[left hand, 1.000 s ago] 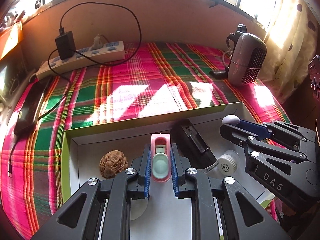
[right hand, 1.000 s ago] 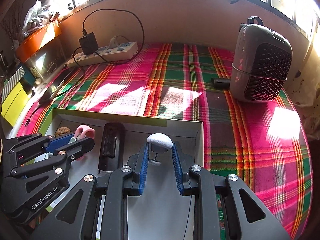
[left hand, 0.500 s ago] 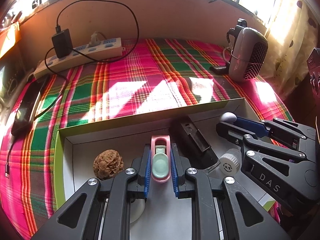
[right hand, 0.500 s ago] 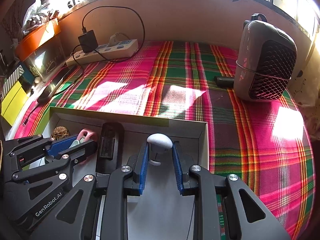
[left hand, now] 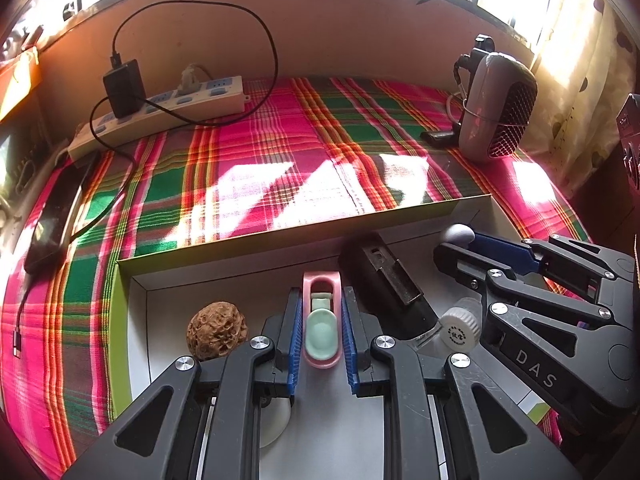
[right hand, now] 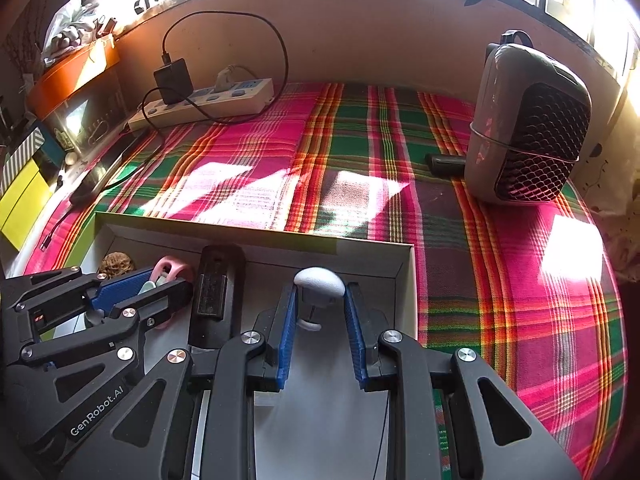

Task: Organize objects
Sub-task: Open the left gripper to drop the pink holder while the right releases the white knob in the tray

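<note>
A shallow white box with a green rim [left hand: 280, 240] lies on the plaid cloth. My left gripper [left hand: 320, 292] holds a pink and mint clip [left hand: 322, 328] low inside the box; its blue pads still touch the clip's sides while the jaws are opening. My right gripper [right hand: 319, 286] is shut on a white round-headed knob [right hand: 319, 278] near the box's right wall [right hand: 404, 292]. Between the two grippers a black oblong block [left hand: 384, 280] lies in the box. A brown walnut [left hand: 218, 330] sits left of the clip, and a small white capped bottle [left hand: 460, 326] stands by the block.
A grey fan heater [right hand: 528, 128] stands at the back right. A white power strip [left hand: 168, 108] with a black charger and looping cable runs along the back left wall. A dark phone [left hand: 56, 216] lies at the cloth's left edge.
Both views have shifted only very slightly. Each gripper keeps the same object between its pads over the box.
</note>
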`<state>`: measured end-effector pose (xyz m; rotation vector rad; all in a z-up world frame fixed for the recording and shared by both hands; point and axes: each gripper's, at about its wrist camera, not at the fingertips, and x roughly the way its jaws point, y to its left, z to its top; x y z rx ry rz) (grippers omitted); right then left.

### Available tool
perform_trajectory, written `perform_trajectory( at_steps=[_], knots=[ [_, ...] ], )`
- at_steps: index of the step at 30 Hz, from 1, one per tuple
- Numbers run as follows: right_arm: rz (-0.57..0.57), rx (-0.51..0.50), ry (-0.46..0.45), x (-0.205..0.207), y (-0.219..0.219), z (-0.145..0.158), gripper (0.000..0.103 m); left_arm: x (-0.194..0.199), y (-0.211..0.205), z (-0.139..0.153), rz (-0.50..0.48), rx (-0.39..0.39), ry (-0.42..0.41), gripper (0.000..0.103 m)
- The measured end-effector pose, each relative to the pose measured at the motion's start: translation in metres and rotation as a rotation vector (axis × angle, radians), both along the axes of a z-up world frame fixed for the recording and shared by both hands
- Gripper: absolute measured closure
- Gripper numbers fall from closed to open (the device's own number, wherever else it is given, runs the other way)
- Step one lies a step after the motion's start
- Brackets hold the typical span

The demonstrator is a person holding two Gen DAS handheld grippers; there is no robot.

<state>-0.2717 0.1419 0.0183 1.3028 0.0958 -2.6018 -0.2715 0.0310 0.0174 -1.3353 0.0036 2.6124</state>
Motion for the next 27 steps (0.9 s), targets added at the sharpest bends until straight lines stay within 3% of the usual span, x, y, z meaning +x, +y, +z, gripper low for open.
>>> perform_trajectory(
  at_steps=[8, 27],
  knots=[
    [0.001, 0.006, 0.008, 0.001, -0.002, 0.002, 0.07, 0.0, -0.002, 0.001, 0.011, -0.009, -0.001, 0.08],
    [-0.027, -0.028, 0.053, 0.029, 0.004, 0.021, 0.07, 0.027, -0.007, 0.023, 0.027, -0.037, 0.069, 0.077]
  ],
)
